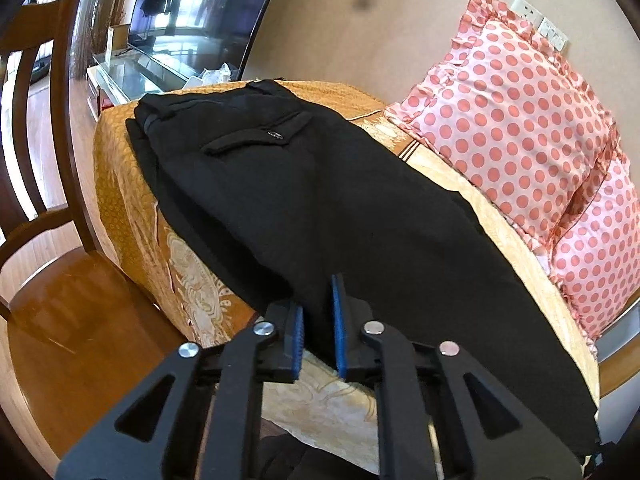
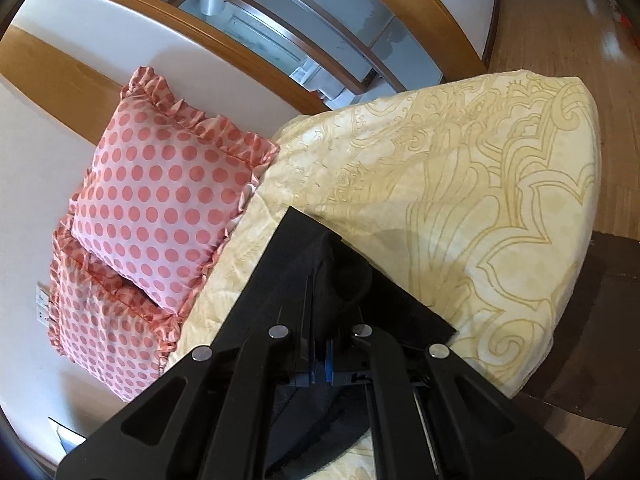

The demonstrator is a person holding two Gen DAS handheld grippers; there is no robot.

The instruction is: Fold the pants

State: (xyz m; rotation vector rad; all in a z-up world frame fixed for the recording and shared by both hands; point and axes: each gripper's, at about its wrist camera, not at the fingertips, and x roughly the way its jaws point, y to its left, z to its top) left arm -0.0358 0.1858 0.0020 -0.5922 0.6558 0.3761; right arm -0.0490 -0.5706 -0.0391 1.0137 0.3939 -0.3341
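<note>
Black pants lie lengthwise on a yellow patterned bedspread, waistband and back pocket at the far end. My left gripper has its blue-padded jaws a little apart around the near edge of the pants leg, not pressed together. In the right wrist view my right gripper is shut on the black pants' hem end, which lies bunched over the pale yellow bedspread.
Two pink polka-dot pillows lean on the wall beside the pants; they also show in the right wrist view. A wooden chair stands close at the bed's left edge. A television is behind.
</note>
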